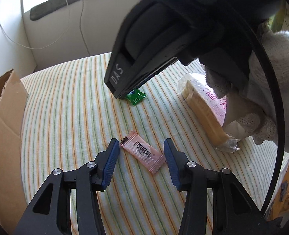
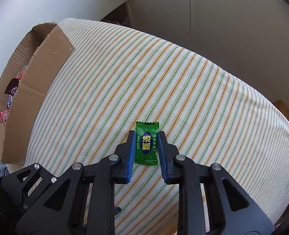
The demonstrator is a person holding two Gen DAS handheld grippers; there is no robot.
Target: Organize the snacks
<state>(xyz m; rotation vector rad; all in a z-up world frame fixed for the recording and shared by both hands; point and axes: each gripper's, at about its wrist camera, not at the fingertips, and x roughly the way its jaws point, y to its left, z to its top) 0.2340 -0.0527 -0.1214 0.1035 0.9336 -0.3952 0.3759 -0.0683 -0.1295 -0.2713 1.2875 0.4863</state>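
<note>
Right gripper [image 2: 146, 137] jaws closing against both sides of green candy [image 2: 146, 143] lying on striped counter [image 2: 203, 98], left gripper [image 1: 141, 144] jaws spreading wide around pink candy [image 1: 143, 154], cardboard box [image 2: 36, 74] sitting well left of both.

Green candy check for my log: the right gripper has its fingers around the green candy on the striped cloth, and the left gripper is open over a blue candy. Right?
Nearly. The candy between the left gripper's fingers is pink, not blue, as the left wrist view shows. The rest stands.
</note>
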